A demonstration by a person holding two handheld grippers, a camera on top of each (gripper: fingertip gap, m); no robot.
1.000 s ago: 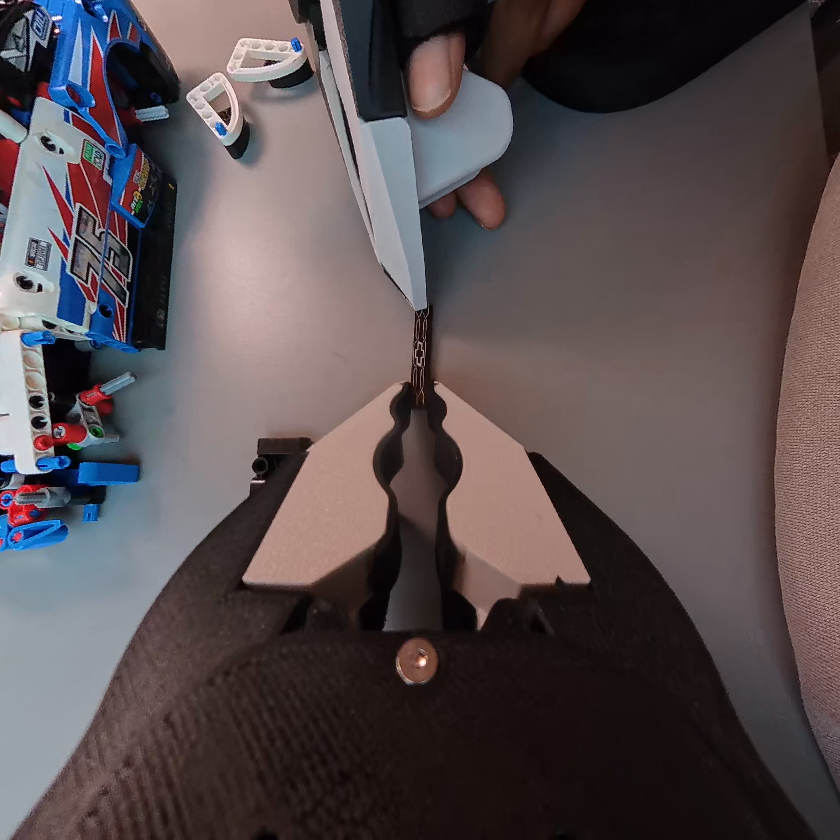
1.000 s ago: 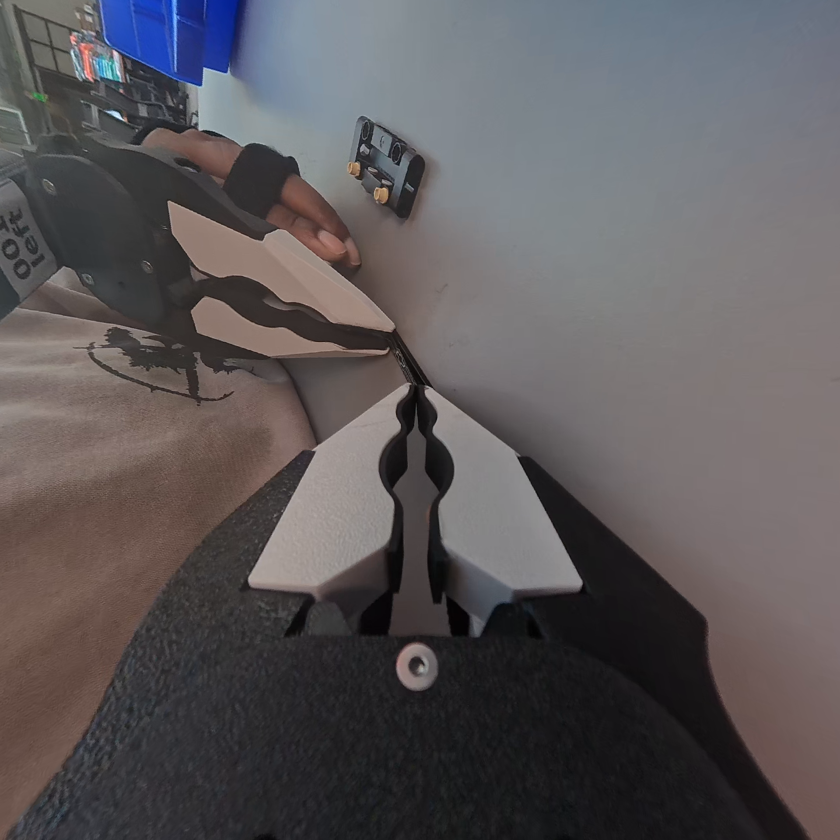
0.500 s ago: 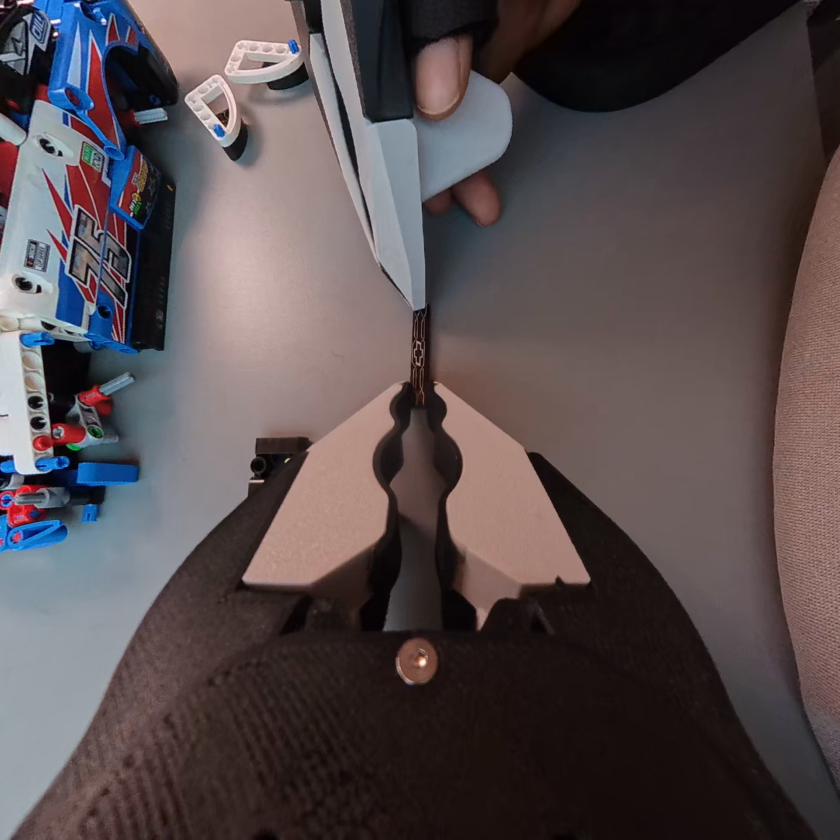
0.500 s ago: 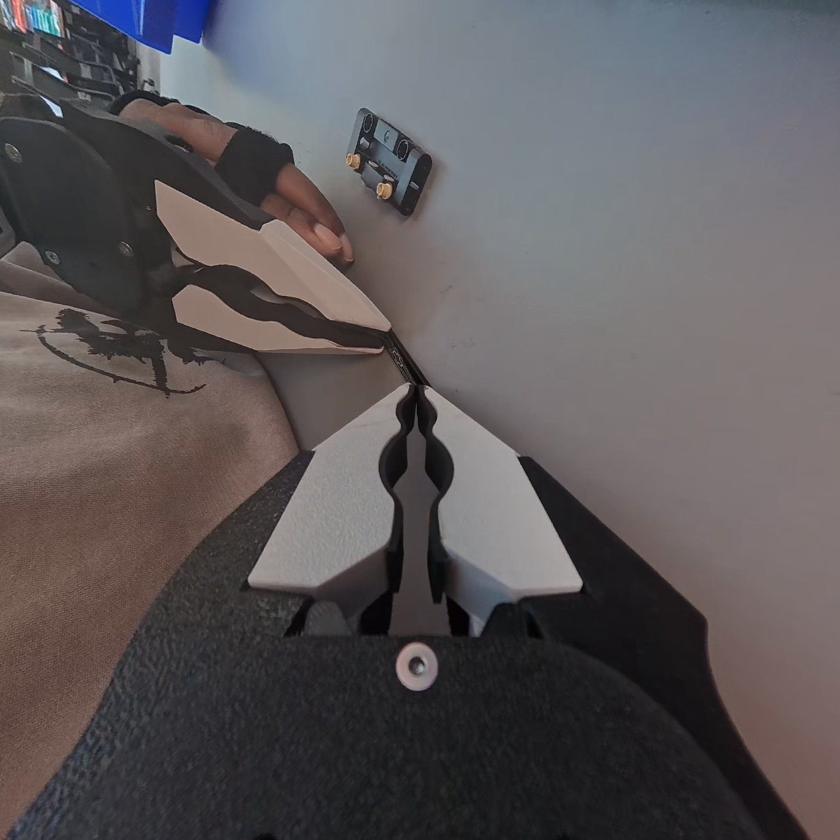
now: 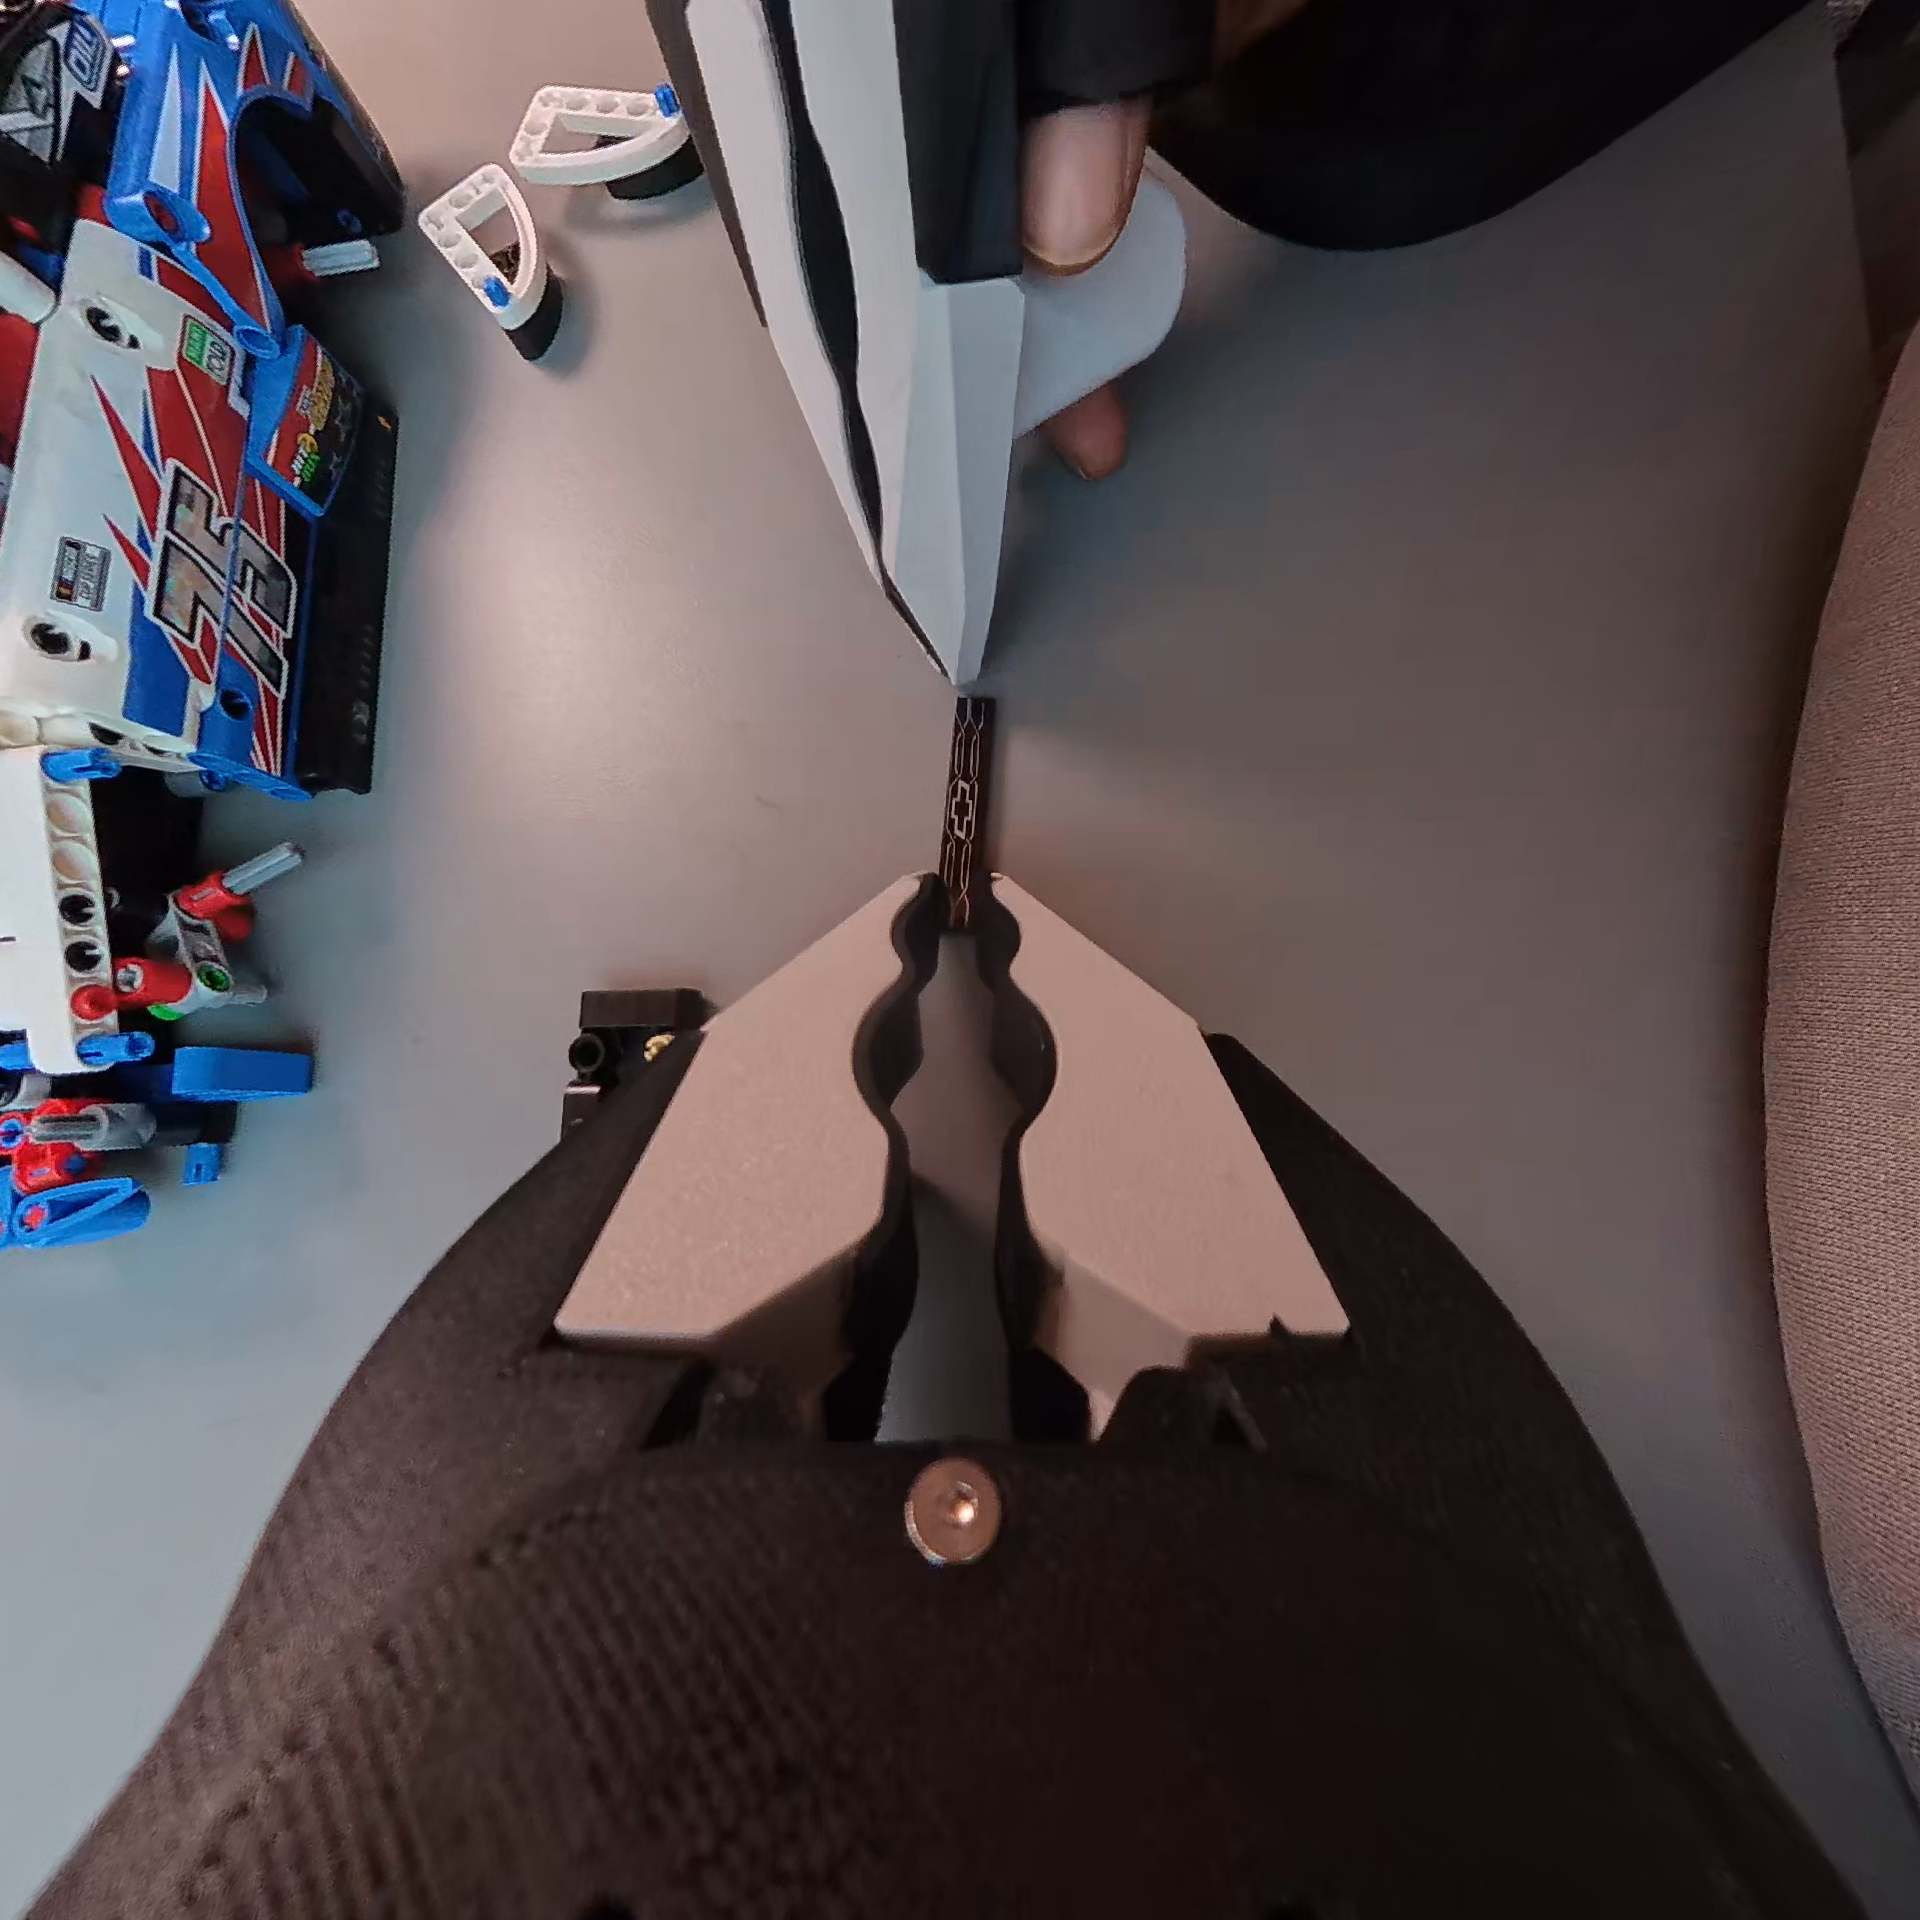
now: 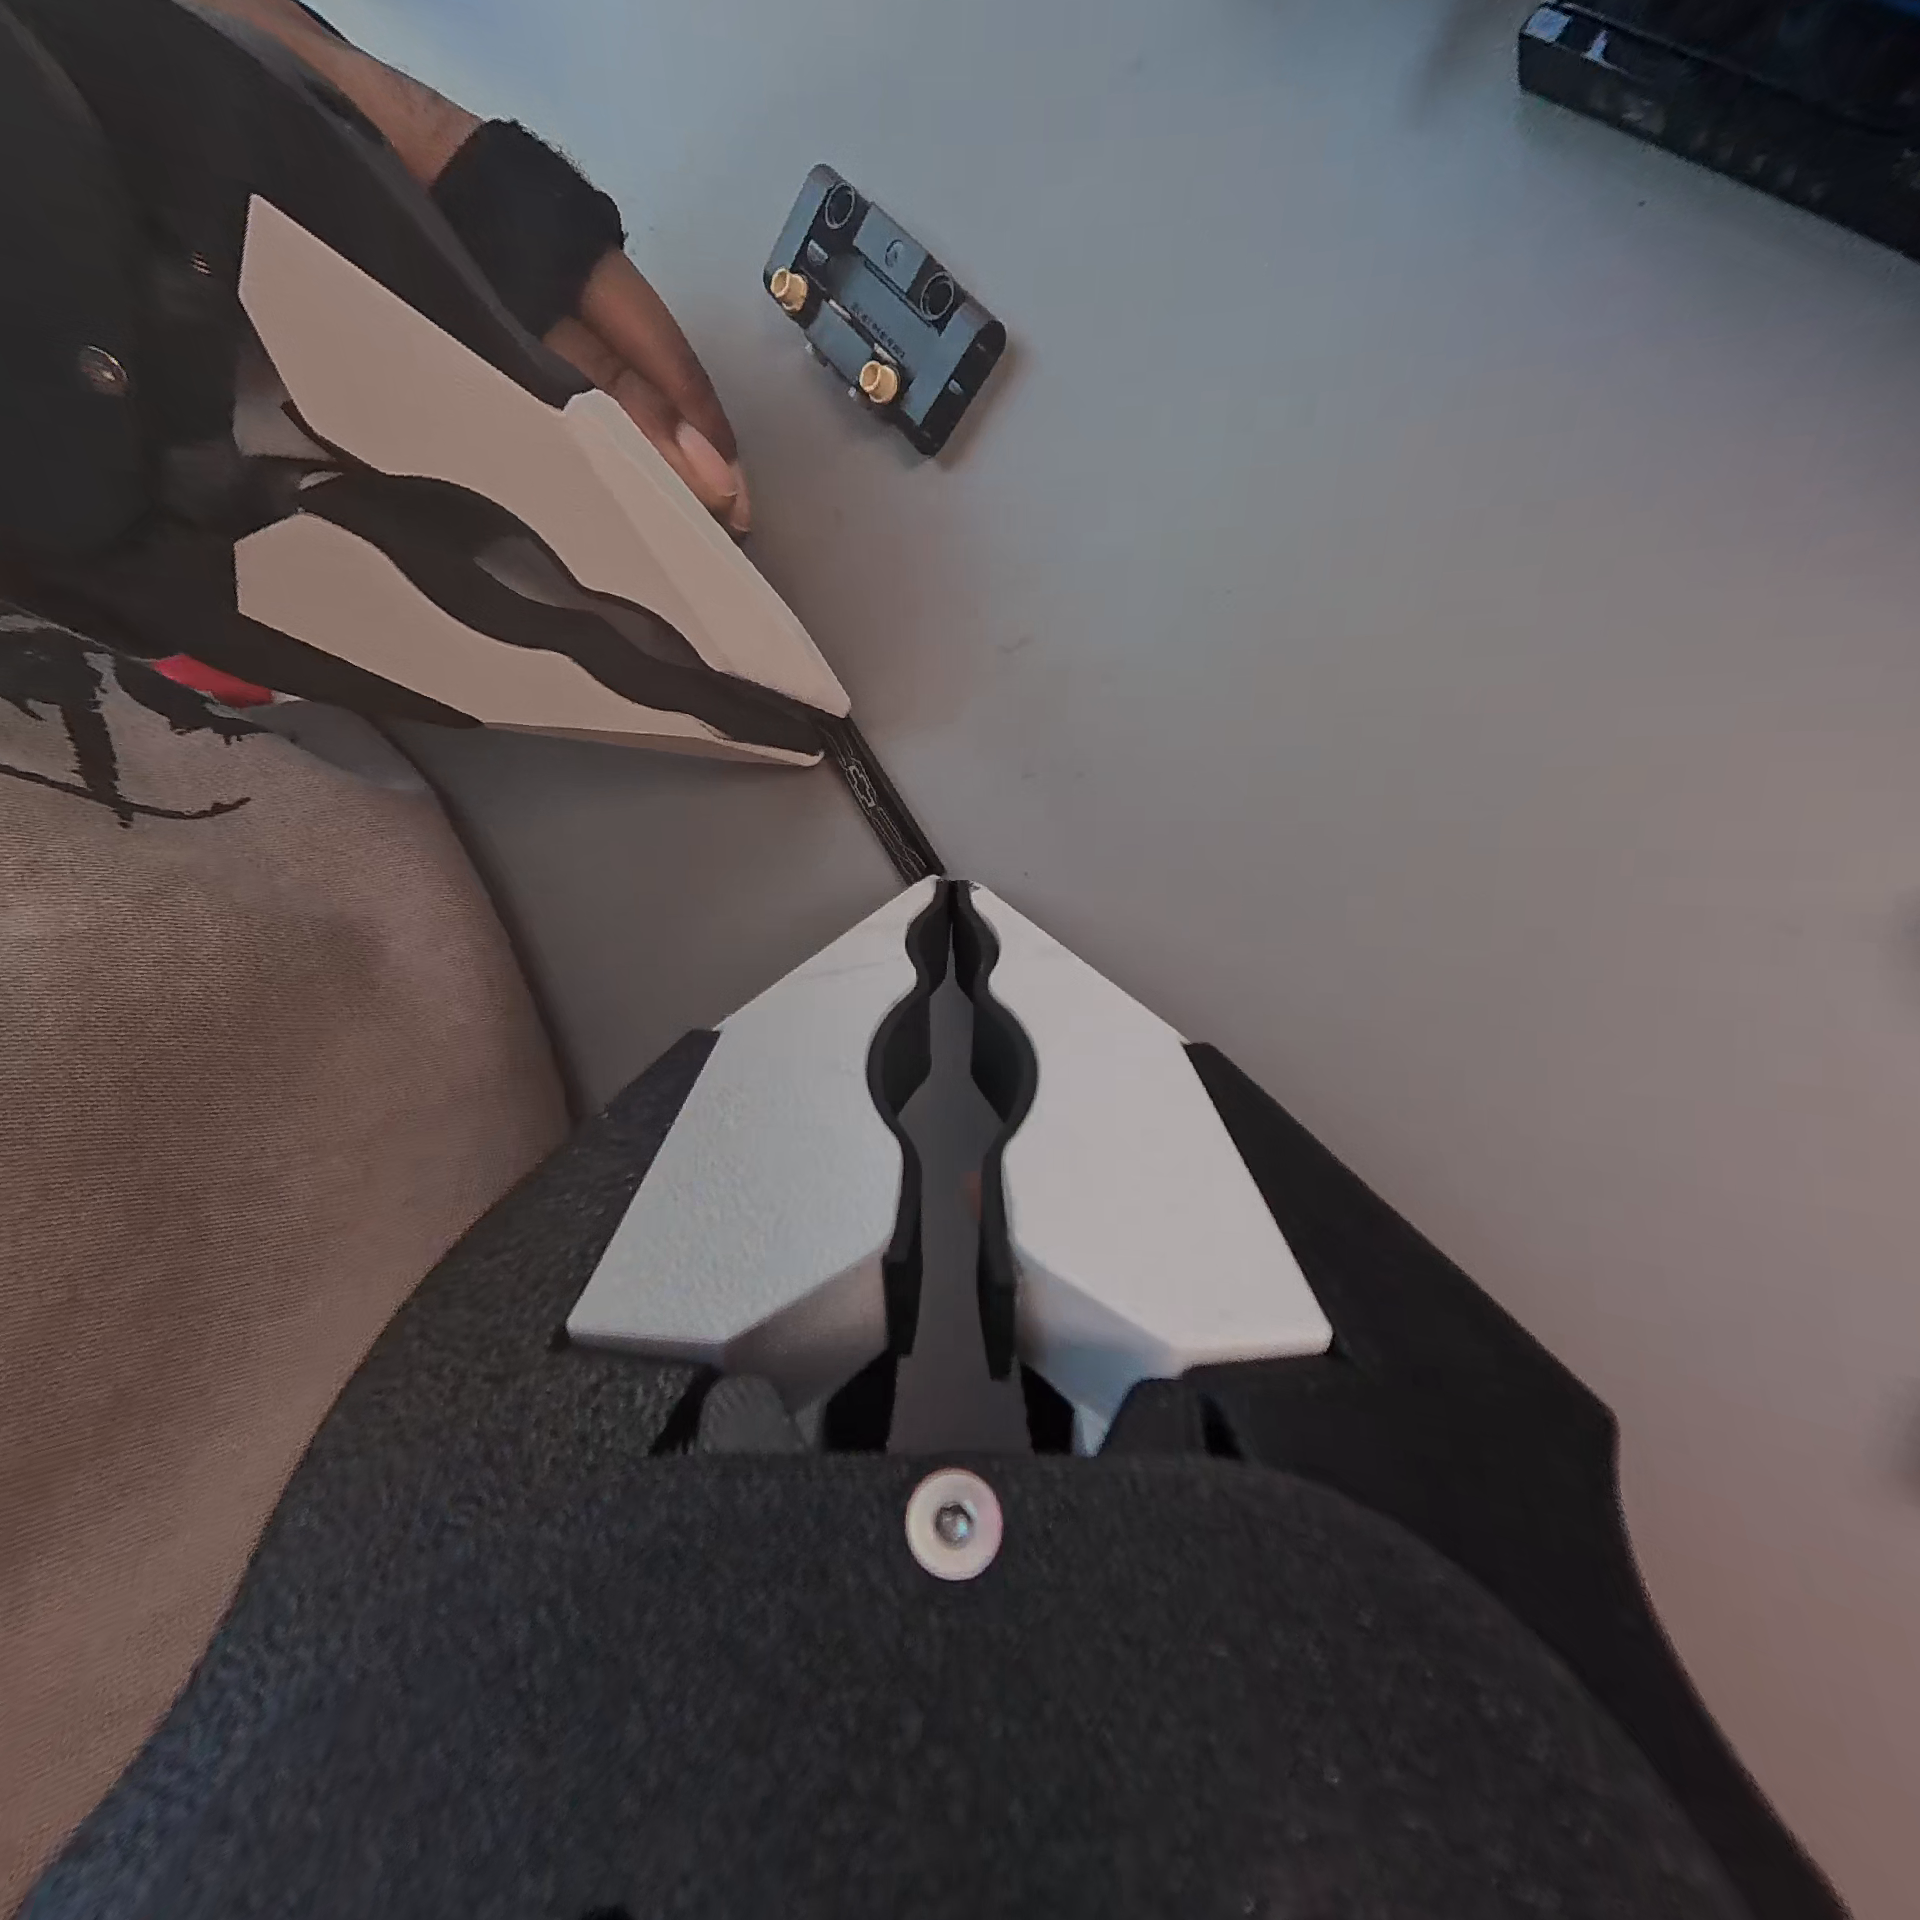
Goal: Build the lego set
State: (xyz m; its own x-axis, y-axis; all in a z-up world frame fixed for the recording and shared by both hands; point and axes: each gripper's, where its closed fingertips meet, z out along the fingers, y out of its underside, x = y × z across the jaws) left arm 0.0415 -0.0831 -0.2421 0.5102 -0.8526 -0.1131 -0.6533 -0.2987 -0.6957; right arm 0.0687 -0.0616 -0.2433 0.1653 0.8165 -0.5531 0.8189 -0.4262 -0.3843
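Grey table point(image 5: 1351, 727) lies under you: both claws, left point(image 5: 964, 883) and right point(image 6: 948, 883), are pinched closed on one black strip point(image 5: 966, 800). You seem mid-handover; next, loosen one claw and carry it to the car point(image 5: 156, 520).

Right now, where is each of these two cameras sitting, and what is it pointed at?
Left wrist view: rides on the left gripper, looking down onto the grey table; its pale fingers, a thin black strip, the right gripper with a hand, and the racing car model.
Right wrist view: rides on the right gripper, tilted across the table; the left gripper, a dark Lego piece.
Shared: both grippers pinching the strip's ends.
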